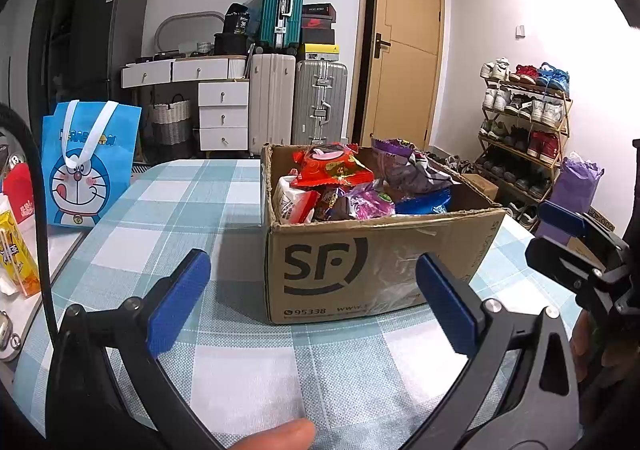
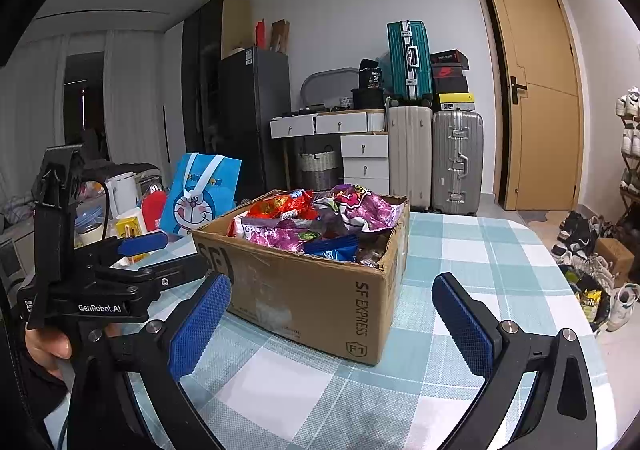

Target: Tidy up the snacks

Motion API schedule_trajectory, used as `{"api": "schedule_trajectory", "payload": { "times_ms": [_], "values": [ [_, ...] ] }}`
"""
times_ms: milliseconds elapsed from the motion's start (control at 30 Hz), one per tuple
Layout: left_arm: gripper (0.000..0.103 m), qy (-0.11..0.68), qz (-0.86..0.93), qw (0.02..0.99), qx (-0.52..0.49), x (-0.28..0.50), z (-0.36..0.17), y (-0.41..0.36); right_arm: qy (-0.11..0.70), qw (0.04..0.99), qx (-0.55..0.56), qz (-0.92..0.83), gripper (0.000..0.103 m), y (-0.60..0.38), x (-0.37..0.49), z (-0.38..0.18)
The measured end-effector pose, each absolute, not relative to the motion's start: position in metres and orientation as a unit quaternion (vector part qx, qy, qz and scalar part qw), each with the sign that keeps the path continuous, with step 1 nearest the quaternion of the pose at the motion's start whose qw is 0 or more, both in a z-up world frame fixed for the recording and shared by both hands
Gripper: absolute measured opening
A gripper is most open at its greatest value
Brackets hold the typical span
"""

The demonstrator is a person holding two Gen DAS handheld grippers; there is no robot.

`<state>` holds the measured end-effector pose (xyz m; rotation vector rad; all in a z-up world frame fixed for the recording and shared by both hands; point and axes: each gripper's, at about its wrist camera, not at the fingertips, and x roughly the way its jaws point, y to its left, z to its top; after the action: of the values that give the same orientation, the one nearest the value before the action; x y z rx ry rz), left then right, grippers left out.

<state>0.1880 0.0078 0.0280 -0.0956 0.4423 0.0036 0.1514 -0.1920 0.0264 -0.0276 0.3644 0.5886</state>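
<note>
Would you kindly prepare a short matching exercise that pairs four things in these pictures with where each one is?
Things:
1. cardboard box
2. red snack packet
3. blue cartoon bag
4. teal suitcase

Places:
A. lying on top of the snacks in the box
B. stacked on other suitcases by the far wall
C. standing at the far left of the table
D. on the checked tablecloth, ahead of both open hand-held grippers

Pairs: 1-D, 2-A, 3-C, 4-B
</note>
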Motion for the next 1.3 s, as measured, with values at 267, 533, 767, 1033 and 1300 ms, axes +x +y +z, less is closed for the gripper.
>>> {"api": "schedule_trajectory", "payload": {
  "times_ms": [267,533,767,1033,1300],
  "values": [
    [0.102,0.219,0.003,0.975,-0.047,0.1885,0.0273,0.0078,0.179,0.940,-0.014,0.289,0.102,-0.1921,0.1511,0.0259],
    [0.103,0.218,0.000,0.975,-0.048,0.1891,0.0283,0.0062,0.179,0.940,-0.014,0.289,0.102,-0.1924,0.1513,0.0258],
    [0.102,0.219,0.000,0.975,-0.048,0.1903,0.0267,0.0057,0.181,0.940,-0.012,0.288,0.102,-0.1924,0.1511,0.0256],
    [0.103,0.218,-0.001,0.975,-0.048,0.1899,0.0263,0.0060,0.181,0.940,-0.012,0.289,0.102,-0.1923,0.1513,0.0257],
    [0.103,0.218,0.000,0.975,-0.048,0.1900,0.0258,0.0062,0.181,0.940,-0.012,0.289,0.102,-0.1923,0.1513,0.0256]
  ]
}}
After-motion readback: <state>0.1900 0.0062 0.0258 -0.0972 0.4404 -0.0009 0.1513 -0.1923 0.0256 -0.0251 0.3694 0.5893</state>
